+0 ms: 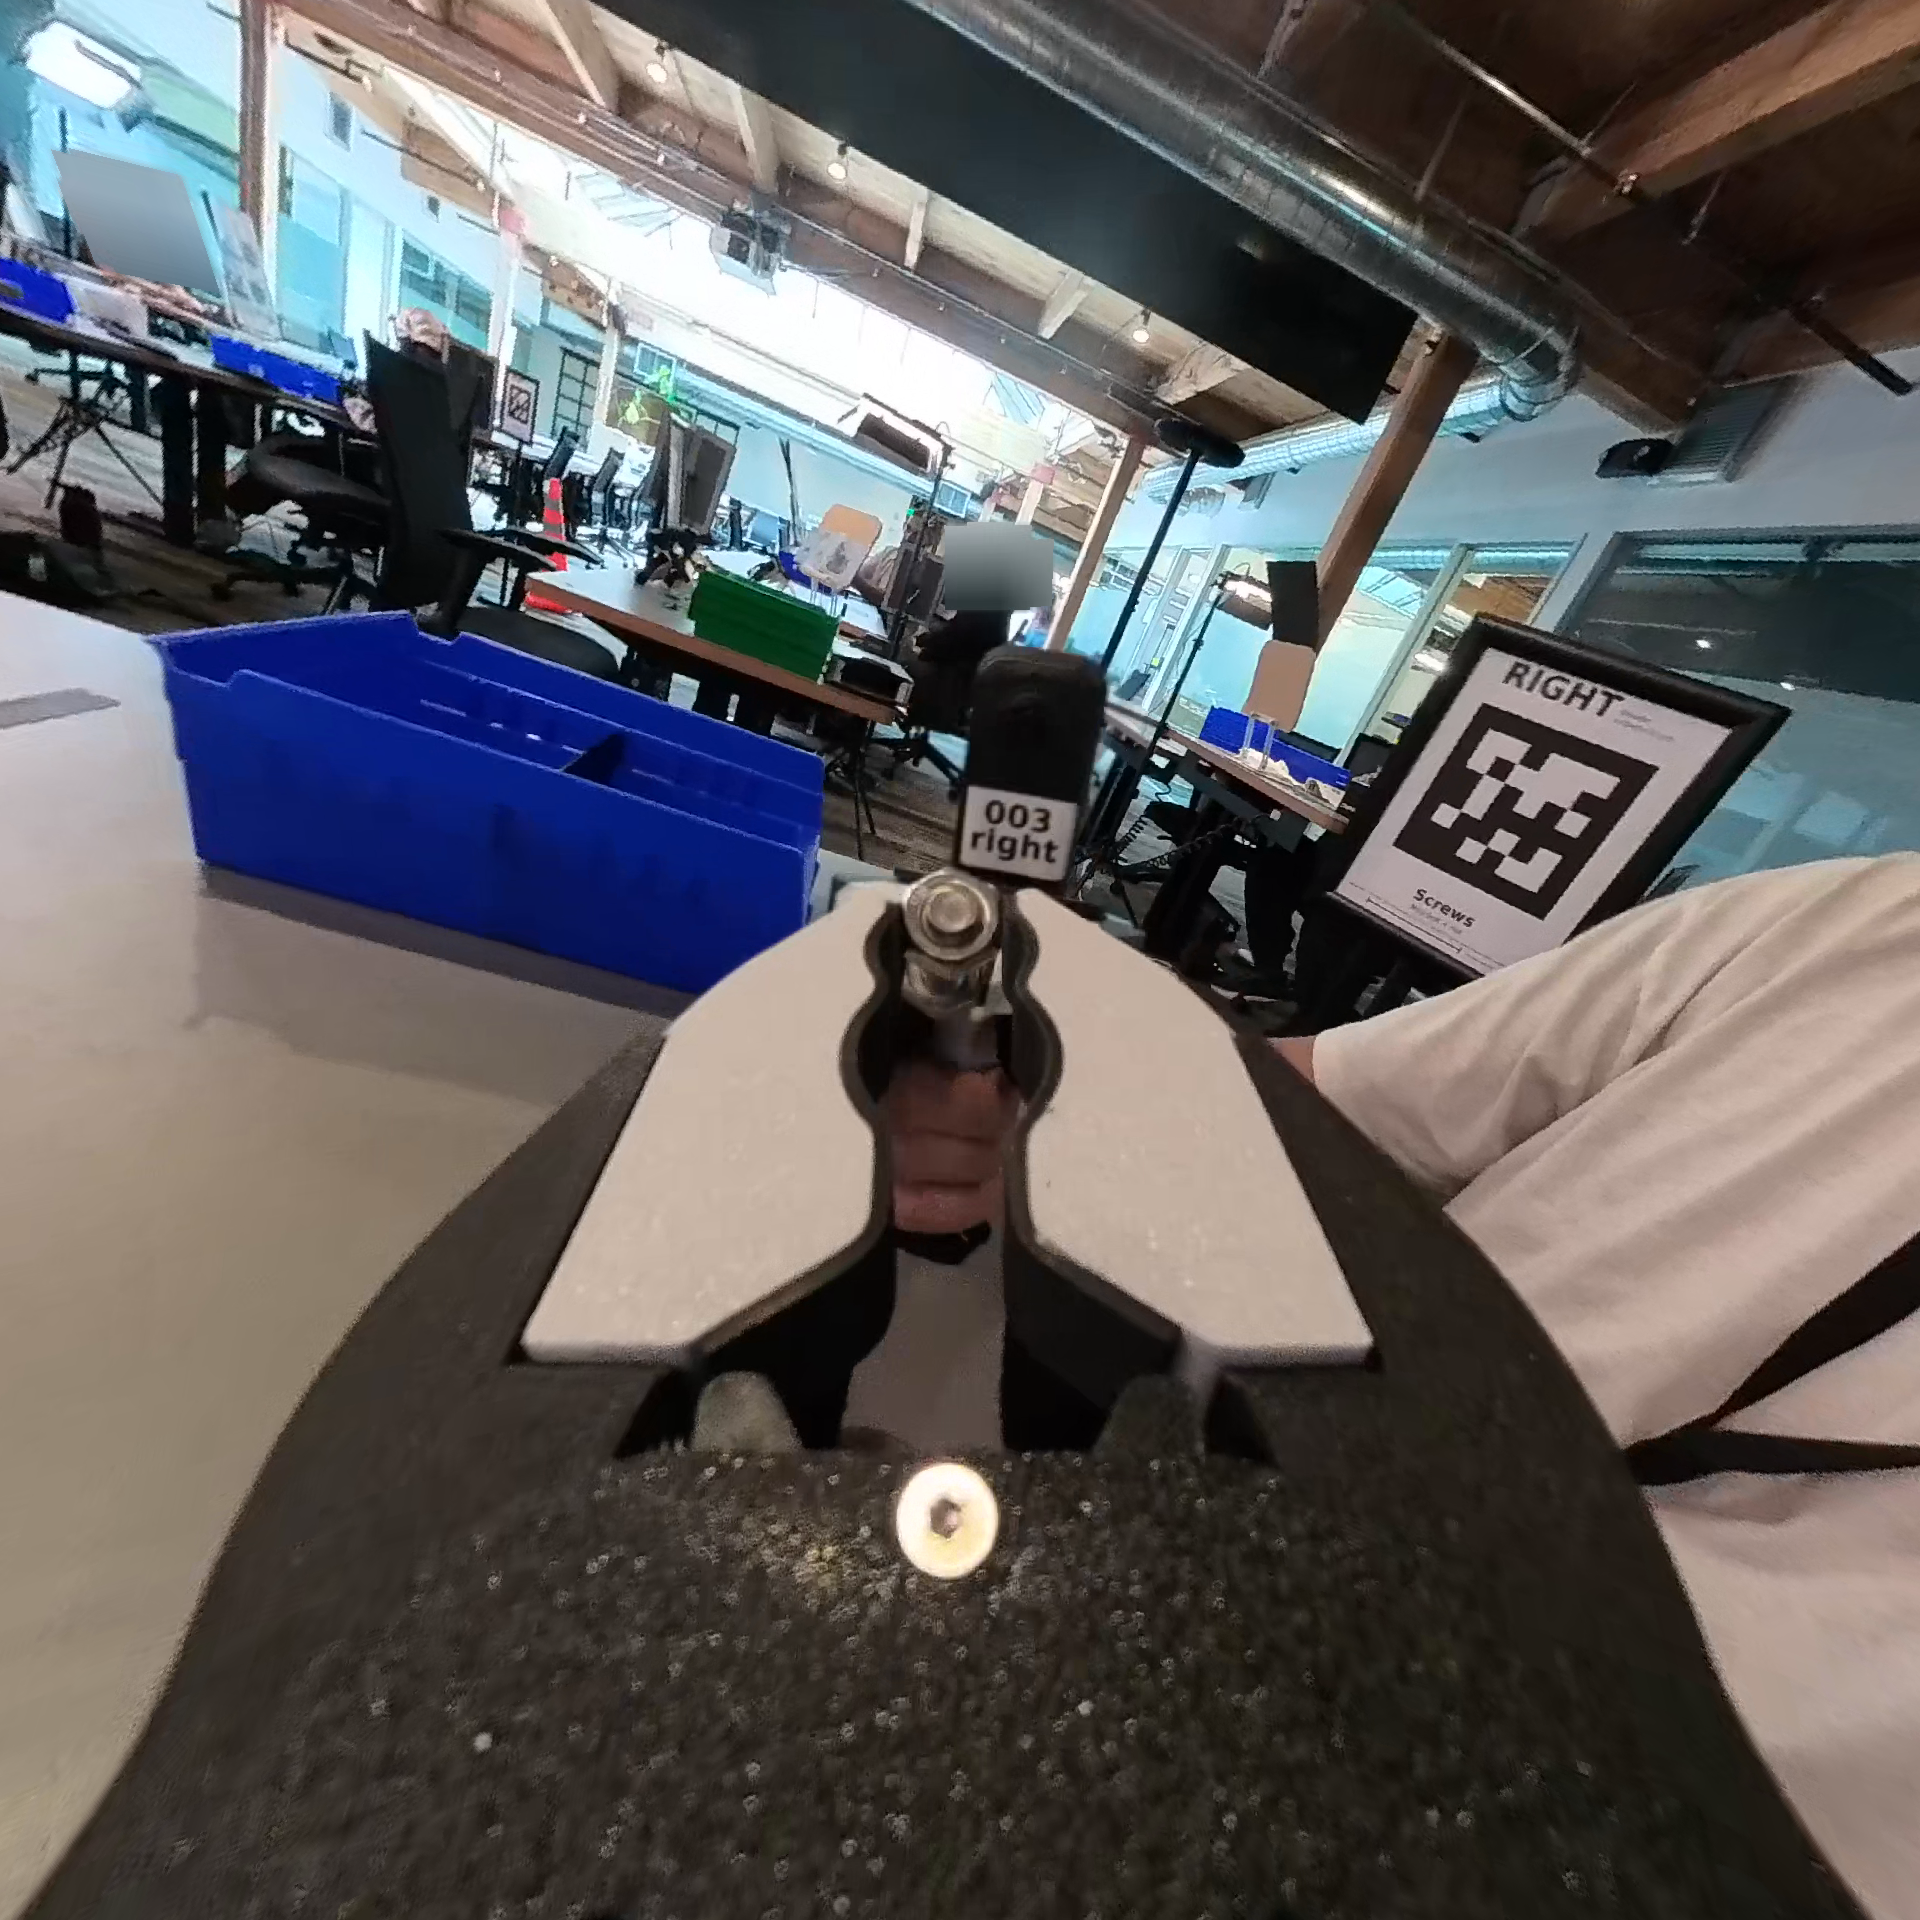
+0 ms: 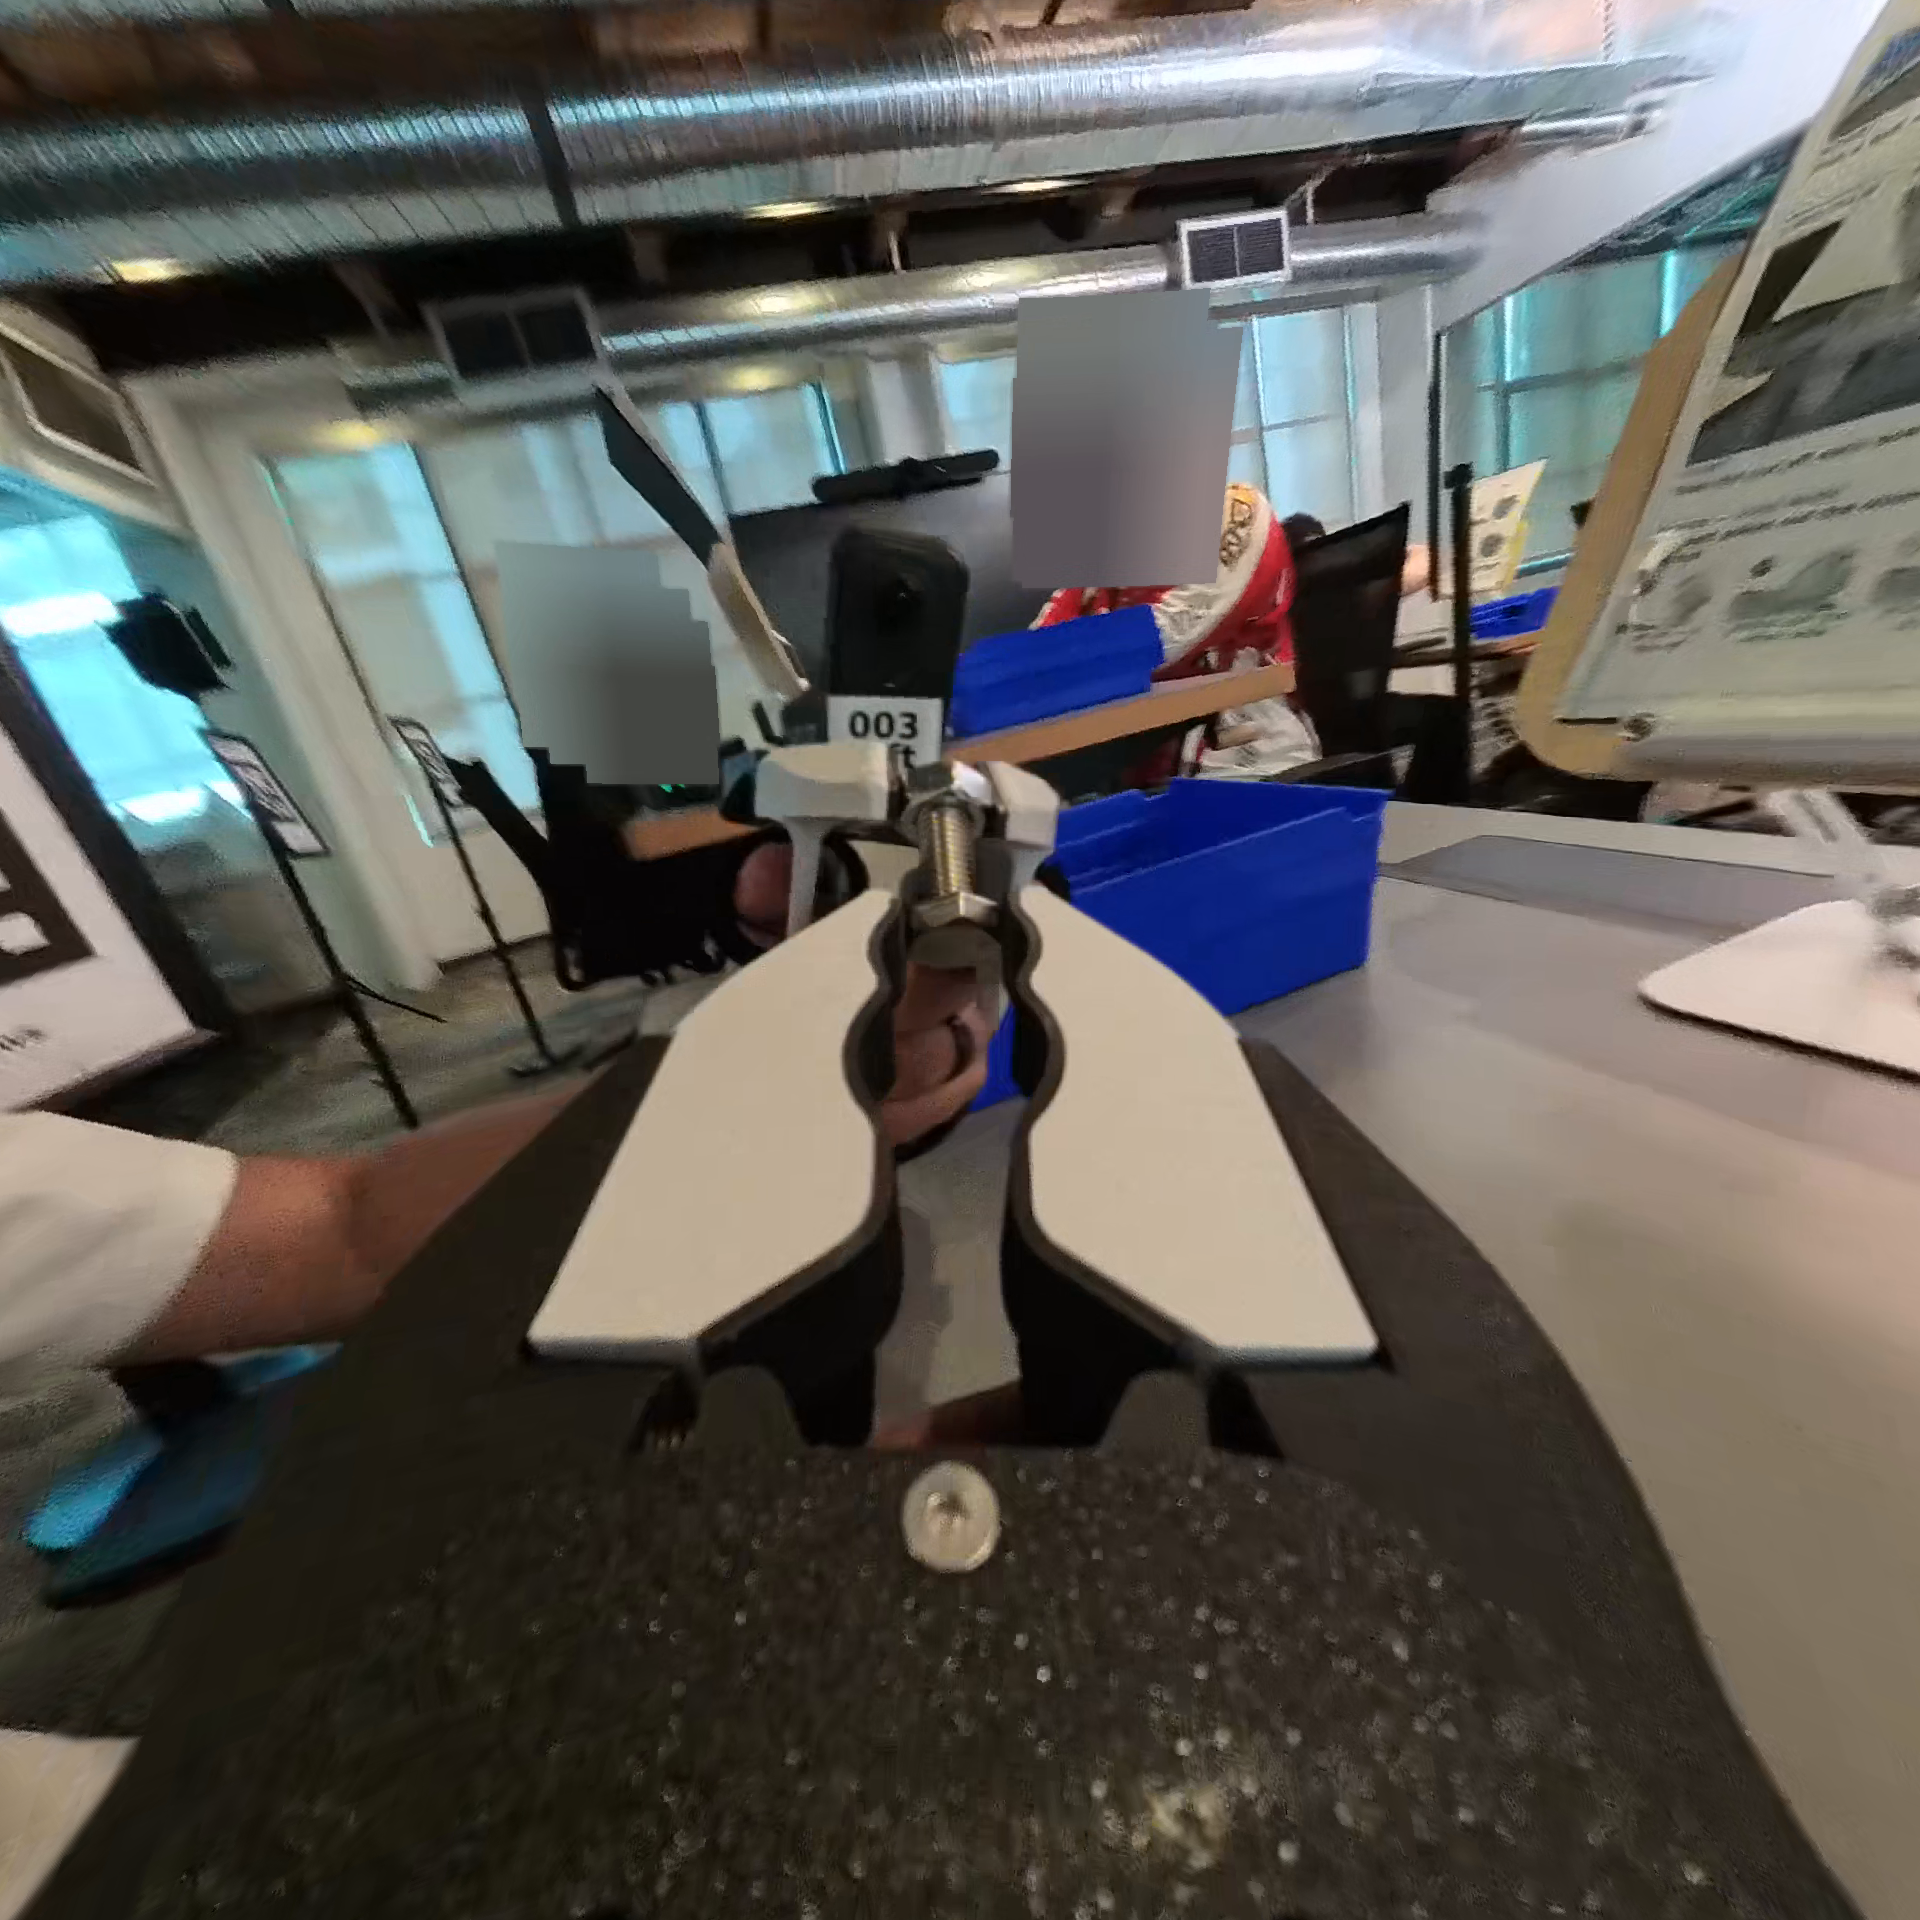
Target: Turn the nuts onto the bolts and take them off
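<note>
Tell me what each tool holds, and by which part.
Left tool grips the bolt by its head end; right tool grips the nut by its sides.

my left wrist camera sits low behind my left gripper (image 1: 948,935), looking along its fingers over the grey bench (image 1: 260,1091) toward the blue bin (image 1: 488,800) at the far edge, very near the bolt (image 1: 948,925). my right wrist camera looks along my right gripper (image 2: 948,914) the opposite way (the two face each other). both views share the bolt (image 2: 943,842), the blue bin (image 2: 1216,883) and the bench (image 2: 1610,1195); each sees the other gripper's camera just behind the bolt.
</note>
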`<act>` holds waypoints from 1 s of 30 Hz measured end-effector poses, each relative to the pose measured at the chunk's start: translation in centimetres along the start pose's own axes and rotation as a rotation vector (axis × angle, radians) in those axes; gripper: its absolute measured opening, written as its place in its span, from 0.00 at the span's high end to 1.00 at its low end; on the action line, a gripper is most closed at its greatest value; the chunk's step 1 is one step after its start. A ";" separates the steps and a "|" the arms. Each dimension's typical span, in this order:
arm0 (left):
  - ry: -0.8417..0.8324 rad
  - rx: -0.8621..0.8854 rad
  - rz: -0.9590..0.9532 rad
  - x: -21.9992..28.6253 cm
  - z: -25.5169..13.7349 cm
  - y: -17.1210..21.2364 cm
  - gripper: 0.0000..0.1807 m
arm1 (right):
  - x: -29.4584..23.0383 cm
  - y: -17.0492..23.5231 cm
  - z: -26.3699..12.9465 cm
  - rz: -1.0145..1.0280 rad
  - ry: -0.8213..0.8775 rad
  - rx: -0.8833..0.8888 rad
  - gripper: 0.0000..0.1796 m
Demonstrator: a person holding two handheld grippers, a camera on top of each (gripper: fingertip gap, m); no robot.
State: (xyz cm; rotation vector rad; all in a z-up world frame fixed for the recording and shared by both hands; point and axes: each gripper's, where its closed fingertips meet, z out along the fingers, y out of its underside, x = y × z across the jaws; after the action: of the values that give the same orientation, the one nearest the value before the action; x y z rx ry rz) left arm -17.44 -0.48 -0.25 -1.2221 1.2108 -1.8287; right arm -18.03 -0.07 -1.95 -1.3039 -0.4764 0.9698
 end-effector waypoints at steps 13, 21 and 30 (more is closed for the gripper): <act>-0.001 0.020 -0.076 -0.4 0.0 -0.3 0.84 | 2.2 -0.9 -0.6 -0.177 0.183 0.031 0.91; -0.086 0.104 -0.046 -1.8 -1.0 -1.7 0.84 | 1.7 -0.7 -0.5 -0.136 0.147 0.039 0.91; -0.051 0.046 -0.005 -0.7 -0.4 -0.9 0.86 | 2.4 -1.1 -0.7 -0.124 0.179 0.049 0.91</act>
State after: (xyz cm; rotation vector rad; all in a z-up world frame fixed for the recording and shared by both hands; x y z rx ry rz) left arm -17.59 0.57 0.23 -1.2398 1.1330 -1.8079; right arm -15.82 1.55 -1.65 -1.2882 -0.3887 0.7500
